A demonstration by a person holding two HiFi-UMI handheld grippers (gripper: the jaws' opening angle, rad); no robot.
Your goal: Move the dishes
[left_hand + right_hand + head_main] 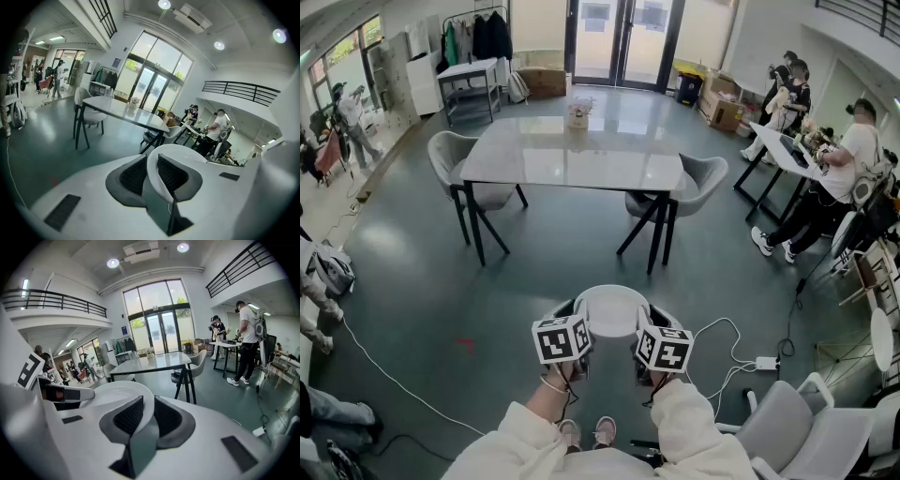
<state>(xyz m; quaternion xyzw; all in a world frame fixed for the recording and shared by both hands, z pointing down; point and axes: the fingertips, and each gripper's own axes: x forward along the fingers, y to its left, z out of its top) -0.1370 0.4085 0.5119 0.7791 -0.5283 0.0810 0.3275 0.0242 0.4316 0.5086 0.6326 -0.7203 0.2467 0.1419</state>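
Observation:
A white plate (610,309) hangs in the air above the floor, held at its two sides. My left gripper (579,321) is shut on its left rim and my right gripper (645,324) is shut on its right rim. In the left gripper view the plate (187,152) has its rim pinched between the dark pads of the left gripper (152,176). Seen in the right gripper view, the plate (110,392) spreads to the left, and the right gripper (147,417) clamps its edge. A long grey table (572,159) stands a few steps ahead.
A small flower pot (578,114) sits at the table's far edge. Grey chairs (450,155) (698,178) flank the table. People stand at a desk (783,141) to the right. A white cable and power strip (766,363) lie on the floor, by a grey chair (787,422).

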